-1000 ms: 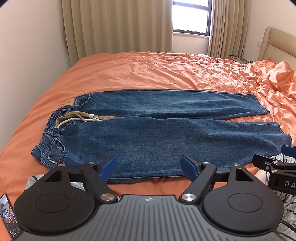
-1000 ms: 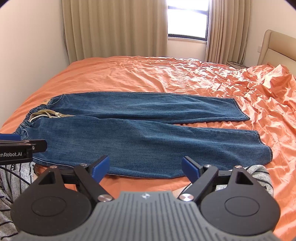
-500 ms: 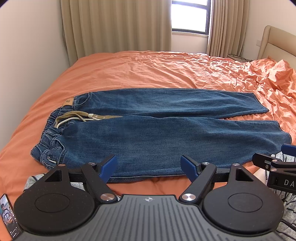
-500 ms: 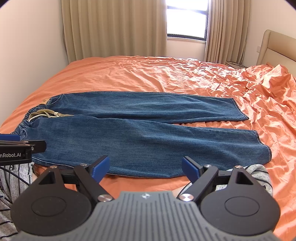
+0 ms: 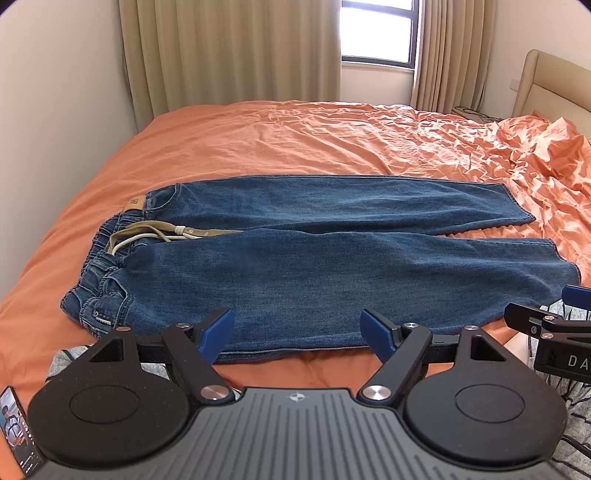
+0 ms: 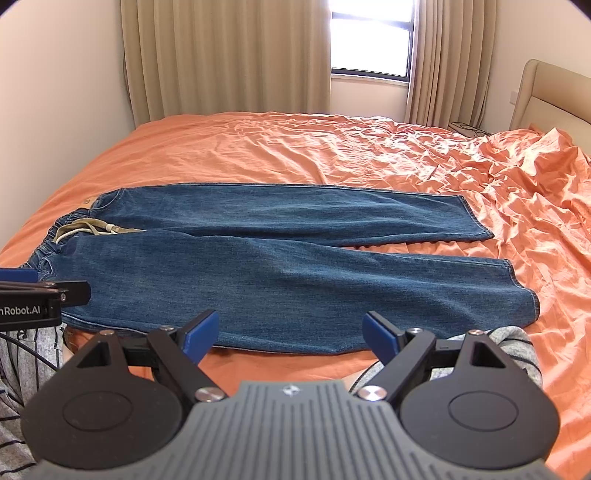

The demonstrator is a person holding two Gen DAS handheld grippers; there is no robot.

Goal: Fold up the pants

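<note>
While flat, pants (image 5: 314,258) (both tools (image 5: 297,334) agape)

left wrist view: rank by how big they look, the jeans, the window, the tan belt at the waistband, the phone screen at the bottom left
1. jeans, by far the largest.
2. window, though it is far off and partly curtained.
3. tan belt.
4. phone screen, cut off by the frame edge, so its rank against the belt is unsure.

Phone (image 5: 16,430) cropped at edge, screen perhaps illegible
</note>
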